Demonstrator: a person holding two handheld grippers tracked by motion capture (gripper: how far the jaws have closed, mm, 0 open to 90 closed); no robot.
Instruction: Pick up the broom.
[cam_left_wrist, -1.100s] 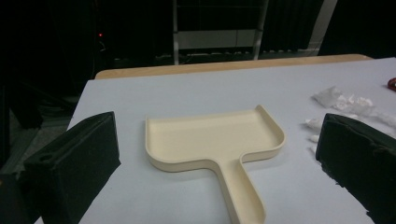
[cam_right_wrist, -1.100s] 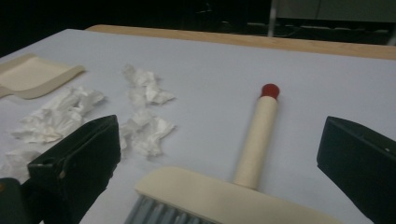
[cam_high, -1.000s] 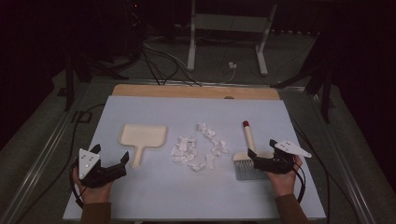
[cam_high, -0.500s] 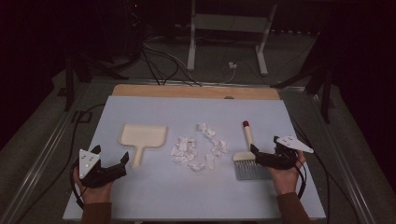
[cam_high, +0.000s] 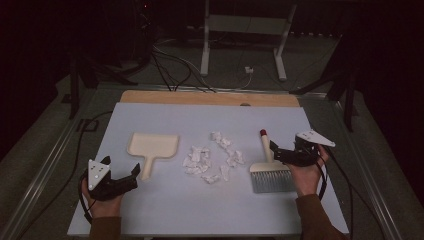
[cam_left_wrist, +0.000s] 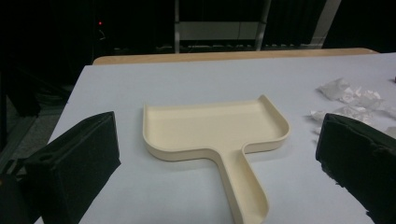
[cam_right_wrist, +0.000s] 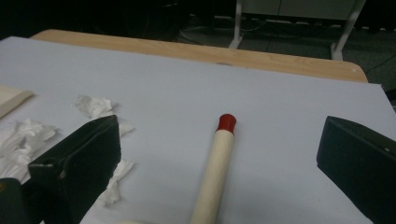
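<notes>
Cream wooden brush handle with red cap (cam_right_wrist: 215, 163) sits between the wide-open right gripper (cam_right_wrist: 217, 154) jaws, untouched; left gripper (cam_left_wrist: 219, 154) gapes around the cream plastic dustpan (cam_left_wrist: 212, 128).

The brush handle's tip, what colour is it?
Red tip, clearest in the right gripper view.

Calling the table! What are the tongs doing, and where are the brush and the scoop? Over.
Left tongs open, facing dustpan handle. Right tongs open around brush handle, not gripping. Paper scraps between them, nothing blocking.
</notes>
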